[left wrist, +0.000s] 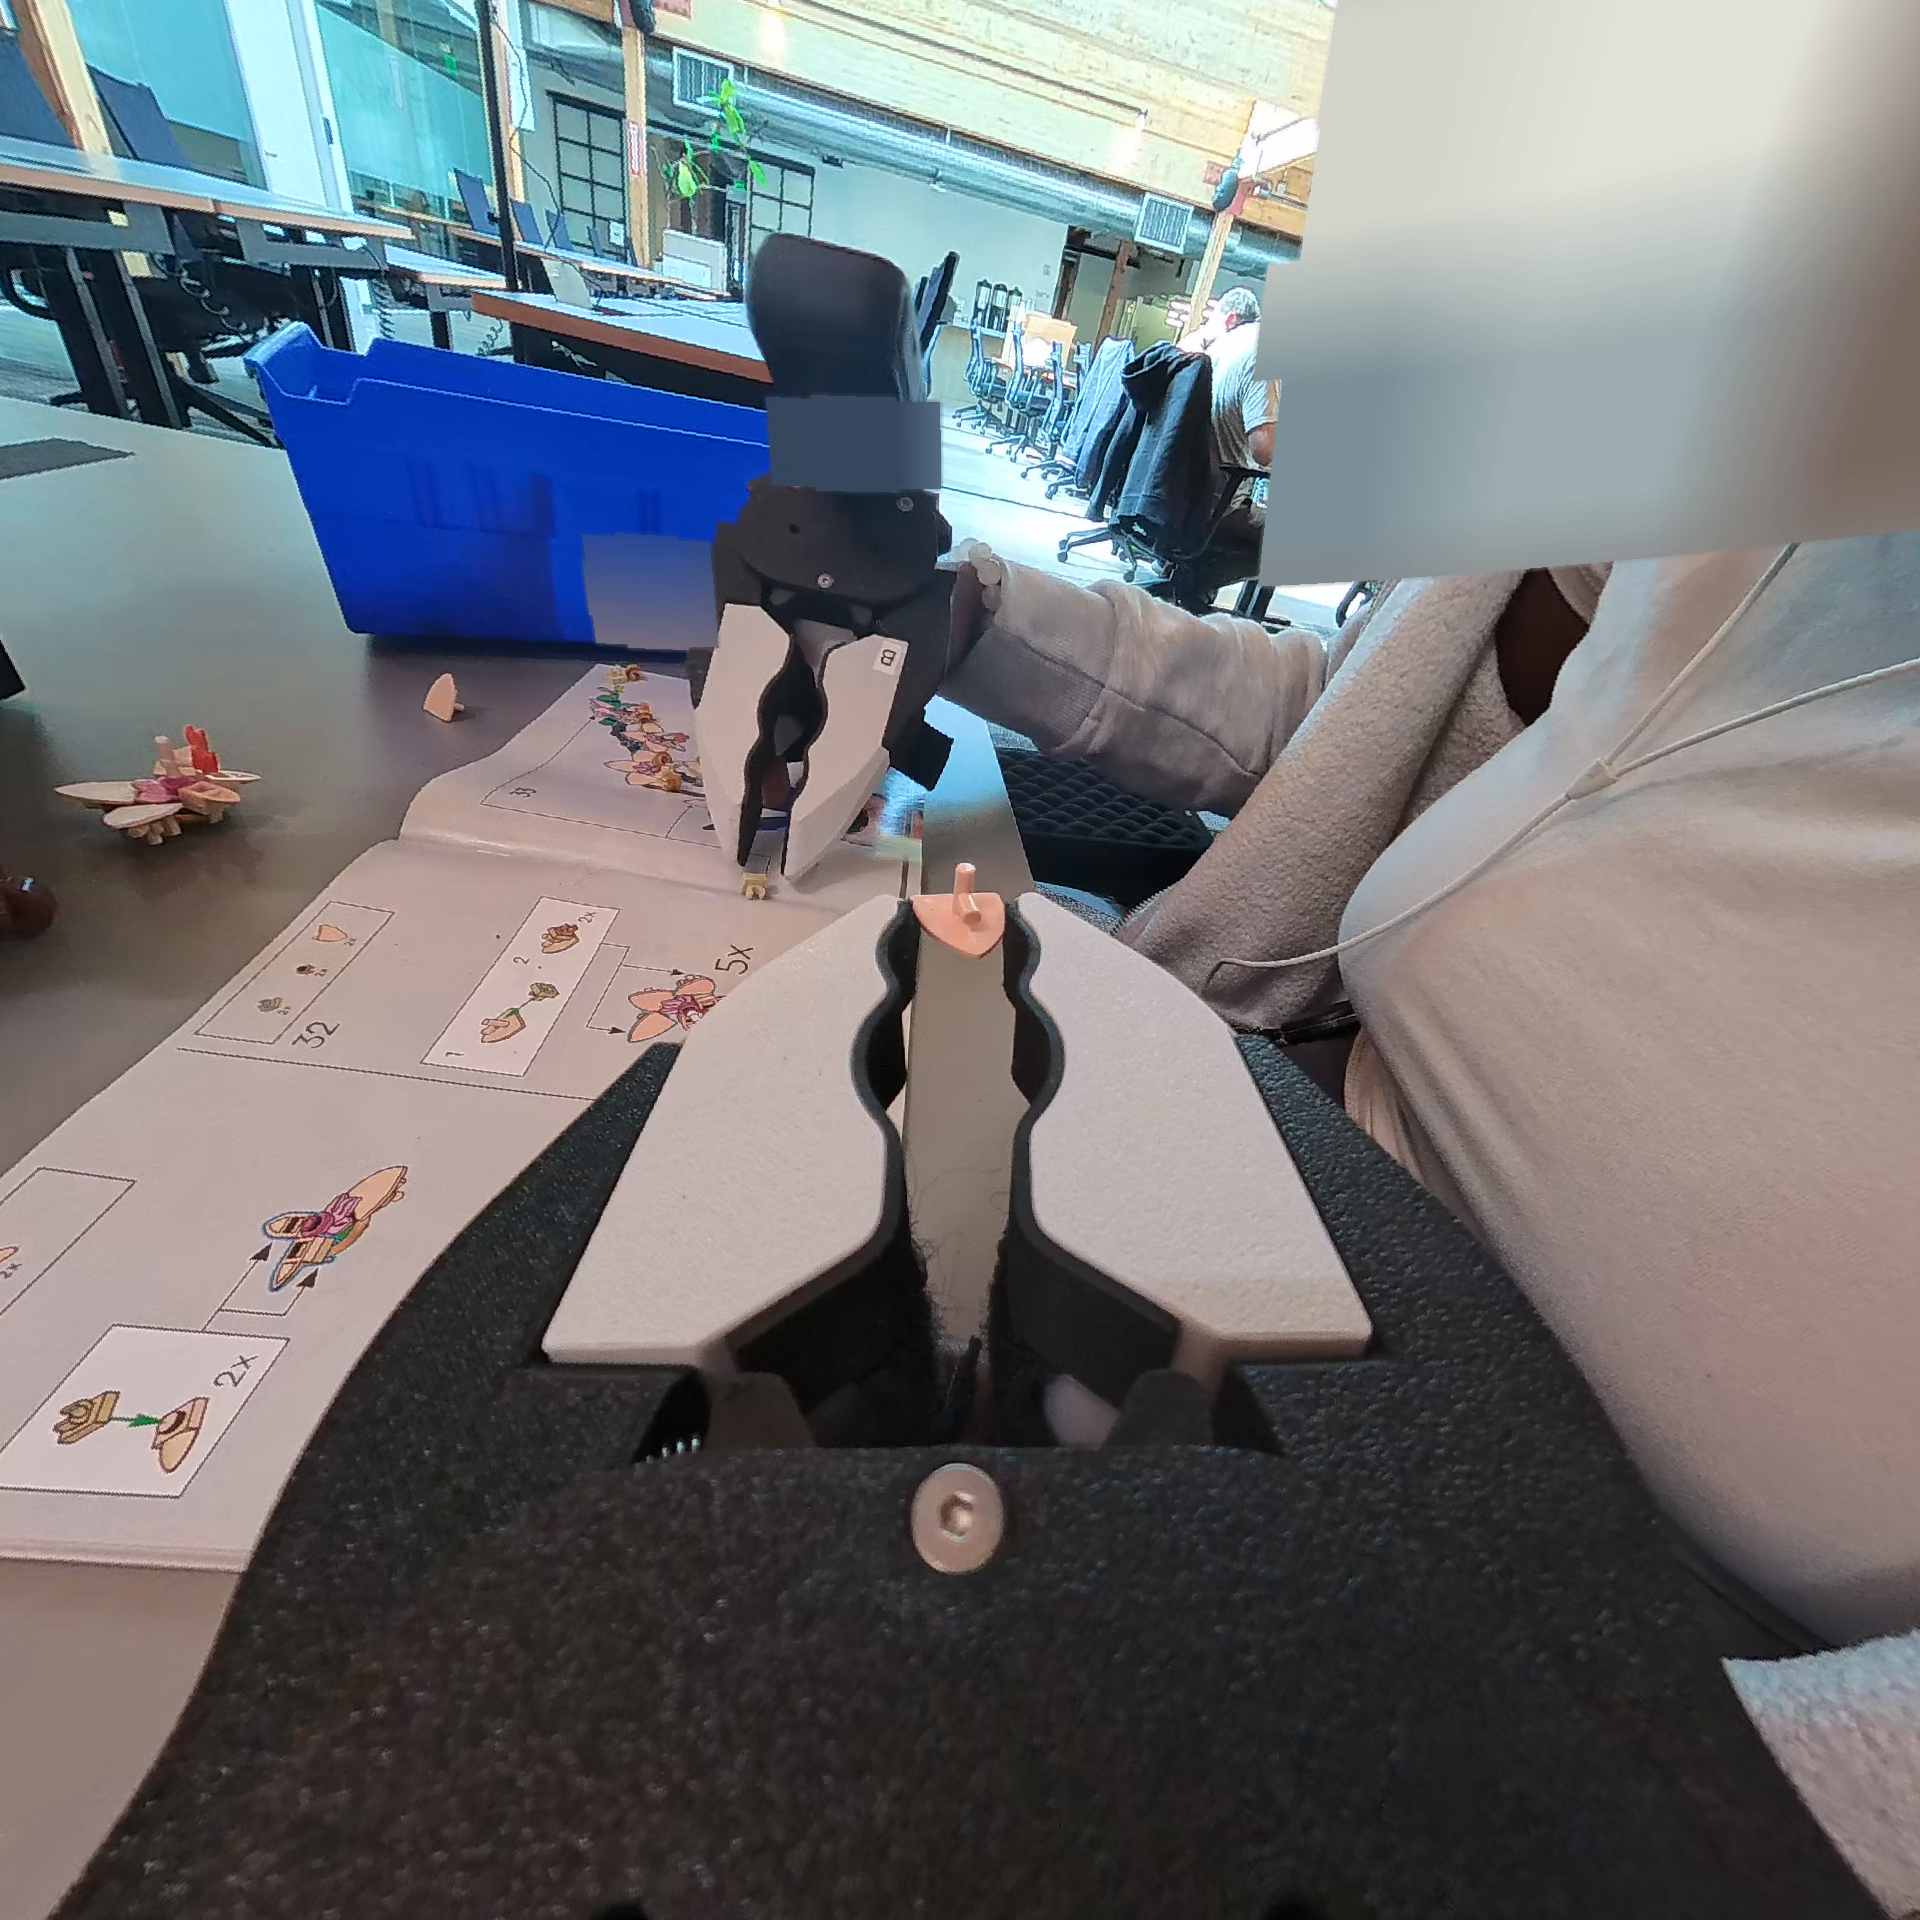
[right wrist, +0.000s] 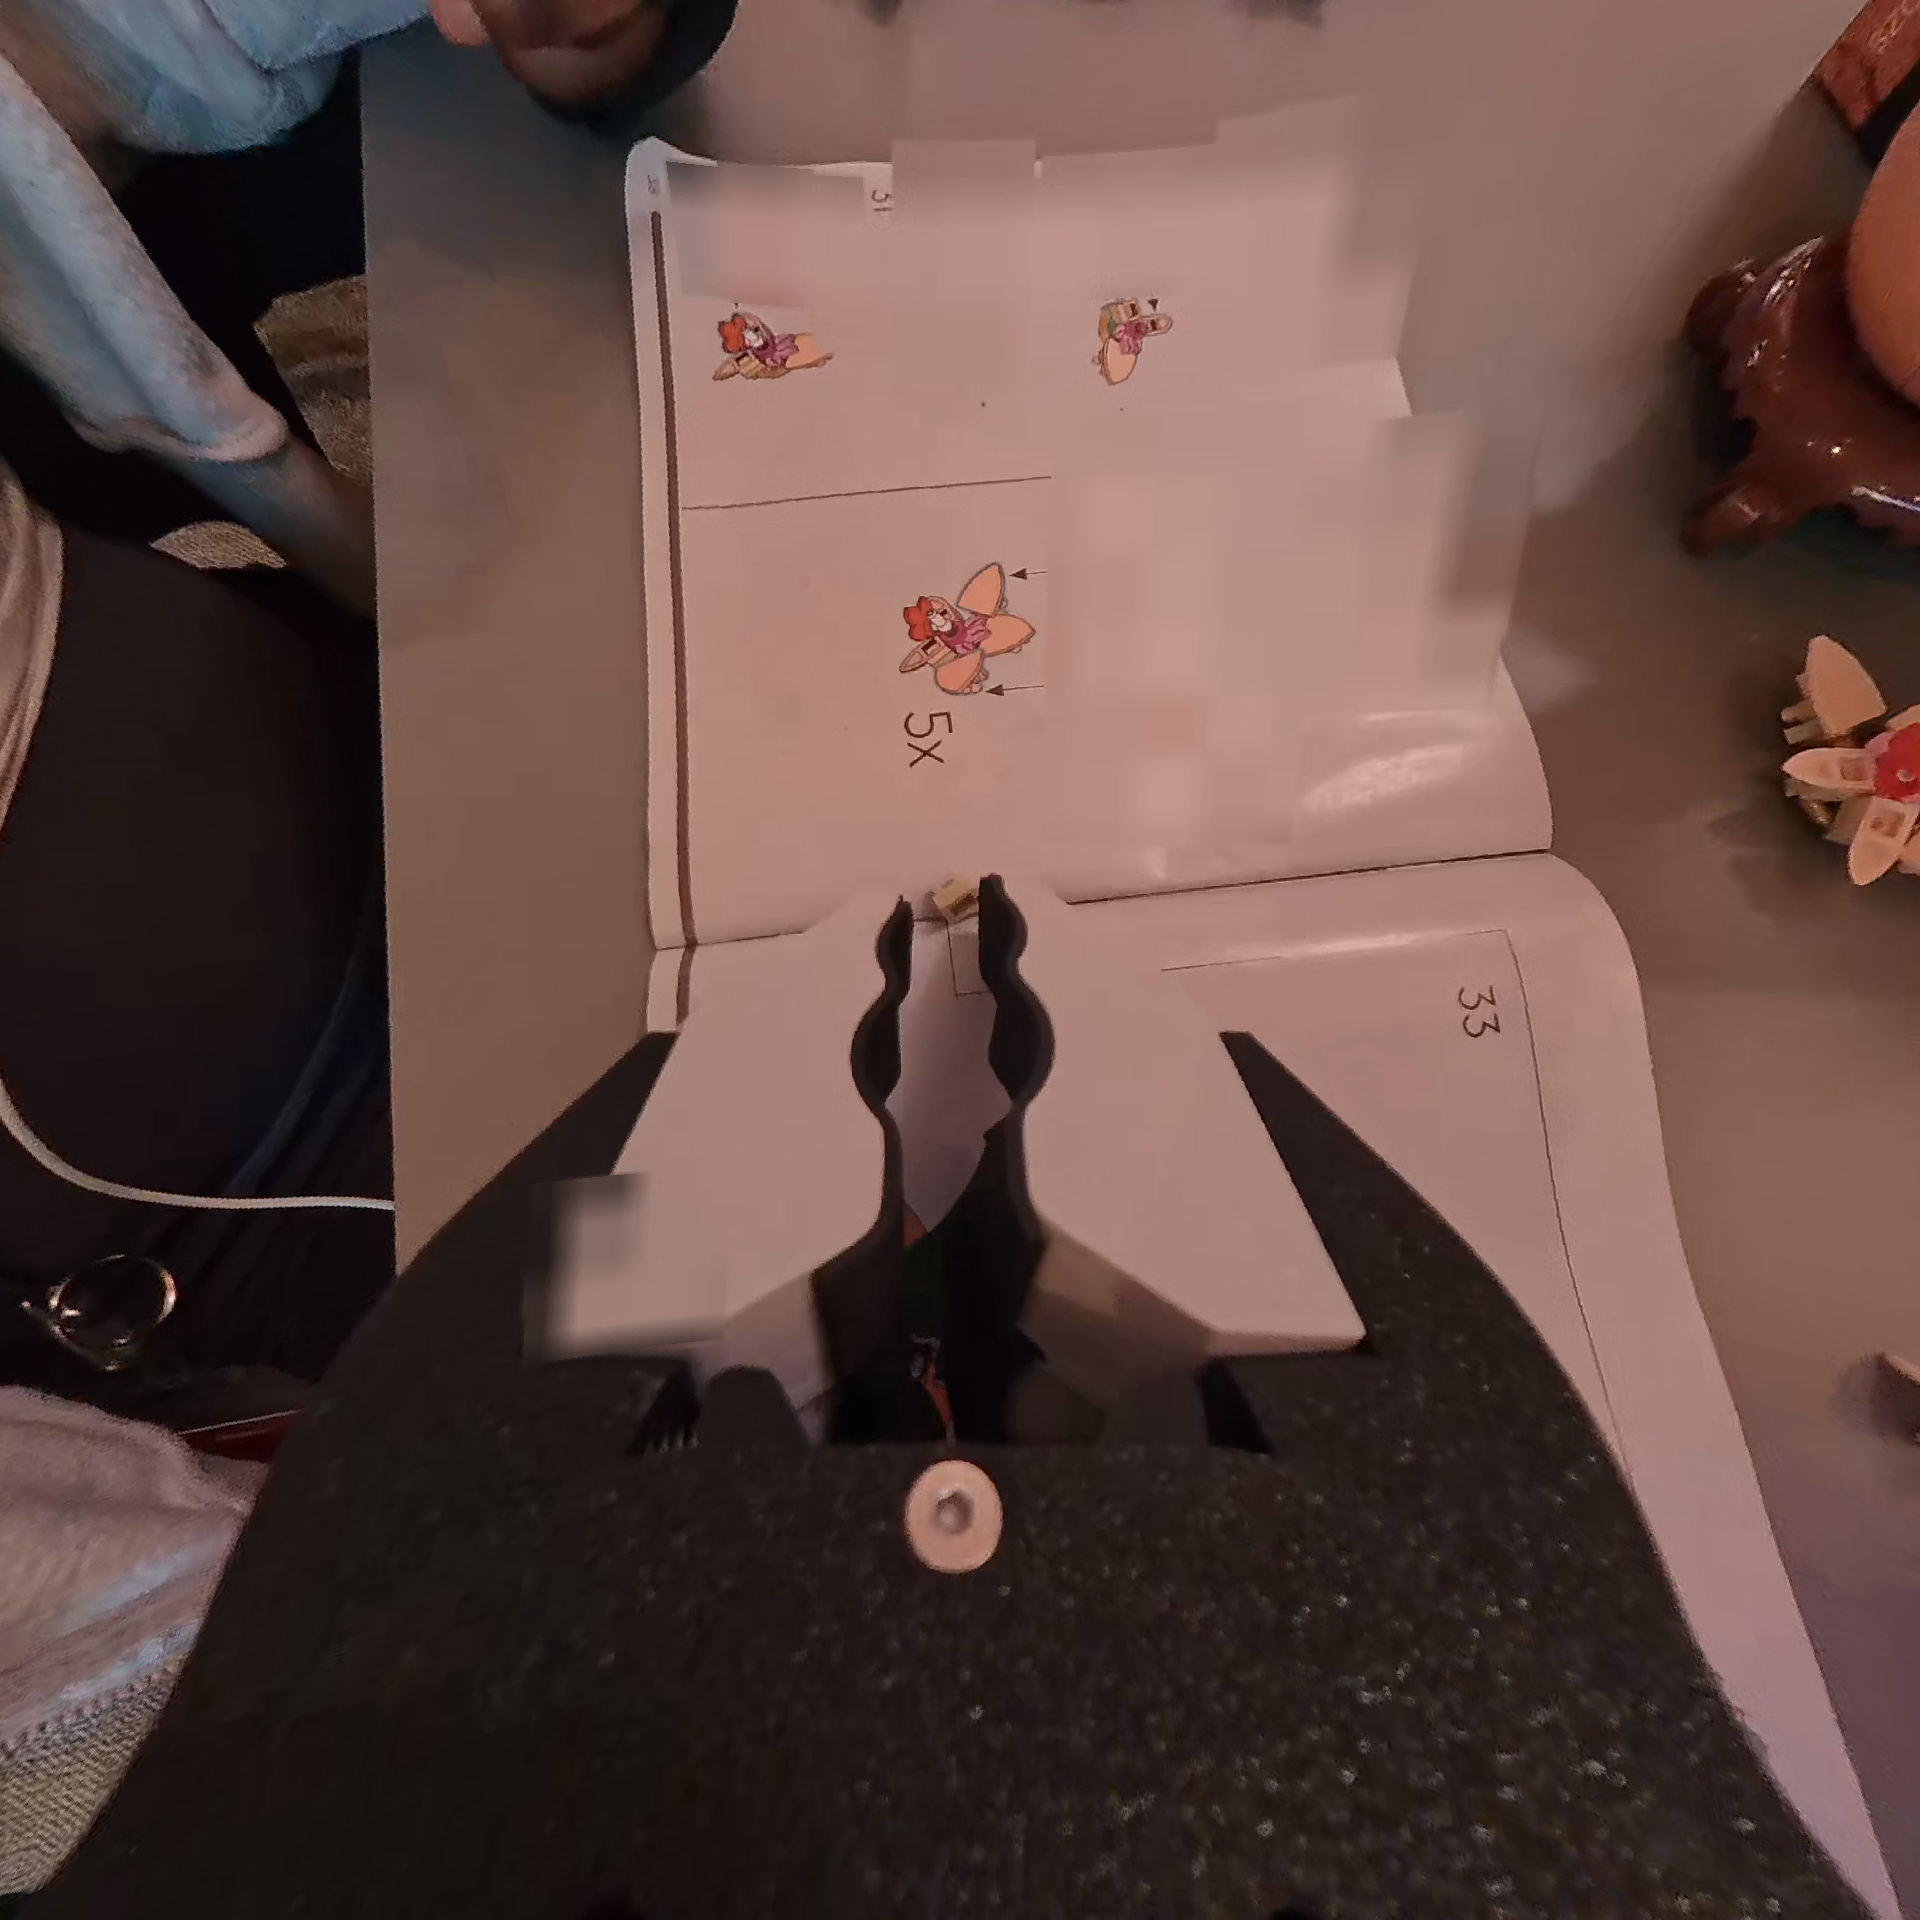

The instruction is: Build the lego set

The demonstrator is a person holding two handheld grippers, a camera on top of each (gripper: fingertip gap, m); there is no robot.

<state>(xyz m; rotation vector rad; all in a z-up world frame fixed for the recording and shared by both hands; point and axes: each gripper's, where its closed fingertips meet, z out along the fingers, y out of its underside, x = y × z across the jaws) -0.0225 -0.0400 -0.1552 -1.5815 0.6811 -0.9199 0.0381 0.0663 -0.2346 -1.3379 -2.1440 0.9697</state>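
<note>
My left gripper (left wrist: 958,914) is shut on a small peach petal piece (left wrist: 961,928) with a peg sticking up, held above the open instruction booklet (left wrist: 343,1101). My right gripper (right wrist: 948,906) points down onto the booklet (right wrist: 852,499) with its jaws a little apart. A tiny cream clip piece (right wrist: 951,896) lies on the page between its tips. In the left wrist view the right gripper (left wrist: 771,858) stands tip-down just above that piece (left wrist: 755,886). A partly built peach and pink flower (left wrist: 156,795) lies on the grey table; it also shows in the right wrist view (right wrist: 1860,769).
A blue bin (left wrist: 499,488) stands behind the booklet. A loose peach petal (left wrist: 445,698) lies near it. A brown lego pot (right wrist: 1787,395) sits at the right. A person's torso and sleeve (left wrist: 1558,1039) fill the right side, close to the table edge. Spacing between my two grippers at the tips: around 15 cm.
</note>
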